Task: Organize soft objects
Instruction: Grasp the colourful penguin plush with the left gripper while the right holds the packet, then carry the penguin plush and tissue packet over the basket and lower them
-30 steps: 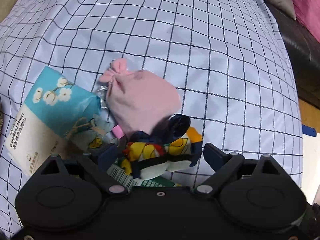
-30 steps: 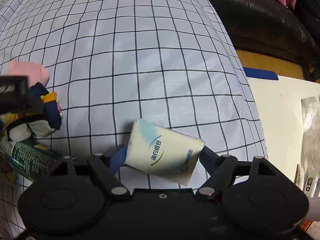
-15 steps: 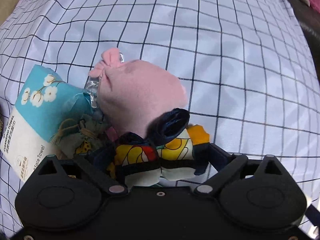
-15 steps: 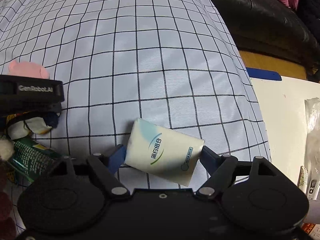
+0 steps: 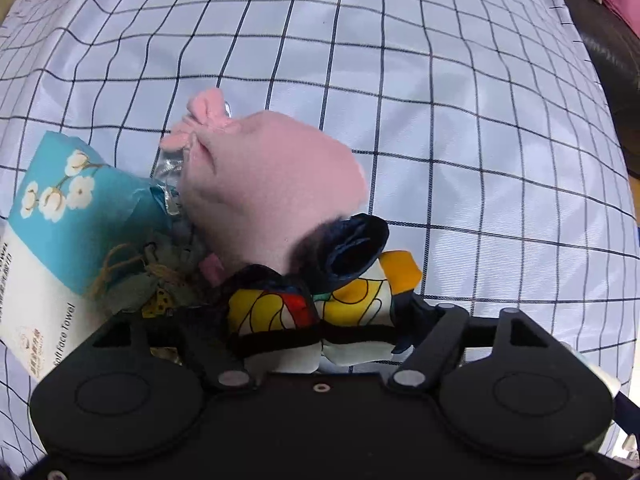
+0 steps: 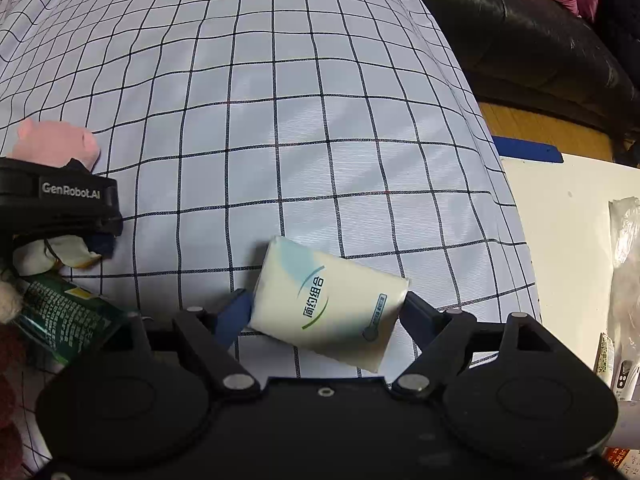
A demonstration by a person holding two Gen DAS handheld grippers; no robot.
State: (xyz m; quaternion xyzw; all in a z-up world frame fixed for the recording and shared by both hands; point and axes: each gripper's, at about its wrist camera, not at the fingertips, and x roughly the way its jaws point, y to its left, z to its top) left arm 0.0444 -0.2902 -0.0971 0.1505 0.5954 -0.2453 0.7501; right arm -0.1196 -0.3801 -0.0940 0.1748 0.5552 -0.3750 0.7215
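My left gripper (image 5: 320, 320) has just been closing & dropped lower; jaws now pinch the colourful cloth toy (image 5: 312, 312), so pickup looks secured. It lies near-left on the checked sheet (image 5: 400, 100), touching the pink pouch (image 5: 272, 184) behind it, which may drag along. Towel pack (image 5: 52, 240) sits left. Right gripper (image 6: 326, 312) holds the tissue pack (image 6: 328, 304) steady.

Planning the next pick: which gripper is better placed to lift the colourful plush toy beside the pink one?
Left. The left gripper already straddles the colourful plush toy, its jaws just closing; the right gripper holds the tissue pack.
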